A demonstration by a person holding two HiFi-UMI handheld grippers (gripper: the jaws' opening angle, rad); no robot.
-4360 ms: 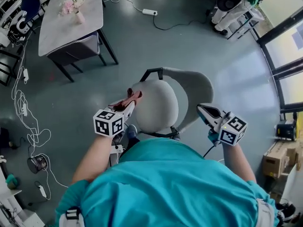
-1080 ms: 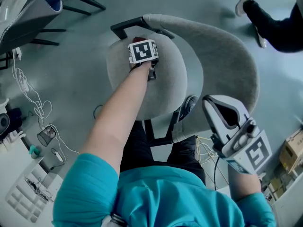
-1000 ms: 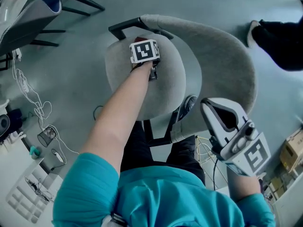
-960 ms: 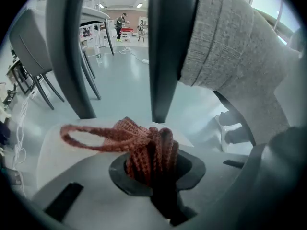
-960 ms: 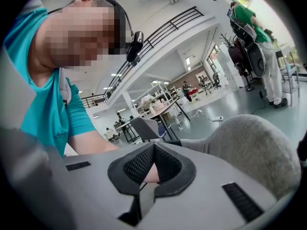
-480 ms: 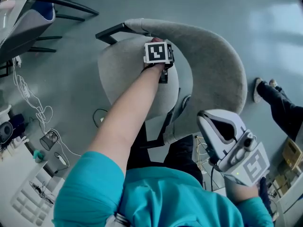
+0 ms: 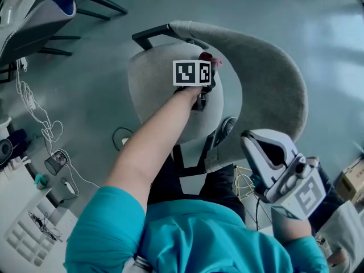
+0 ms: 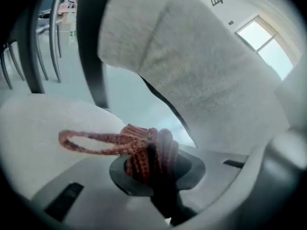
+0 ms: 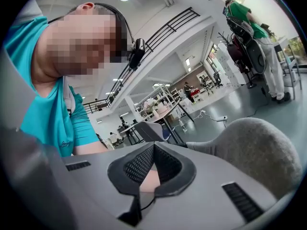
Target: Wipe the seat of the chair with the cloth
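The grey chair seat [image 7: 162, 92] lies below me, its curved backrest [image 7: 267, 84] to the right. My left gripper [image 7: 205, 67] reaches over the back right part of the seat, shut on a reddish knitted cloth [image 7: 210, 58]. In the left gripper view the cloth [image 8: 146, 152] is bunched between the jaws, with a loop trailing left over the seat [image 8: 33, 128] below the backrest [image 8: 192, 66]. My right gripper [image 7: 267, 152] hangs off the chair's right front, shut and empty. In its own view the right gripper [image 9: 152, 150] points at the backrest [image 9: 254, 143].
A black armrest [image 7: 149, 36] sticks out at the seat's far left. A table and dark chair legs [image 7: 51, 10] stand at the top left. Cables [image 7: 34, 118] trail on the floor at the left. A cardboard box [image 7: 354, 181] sits at the right edge.
My left gripper has slid with the cloth from the seat's back left towards the back right, near the backrest. The right gripper has stayed where it was, still shut.
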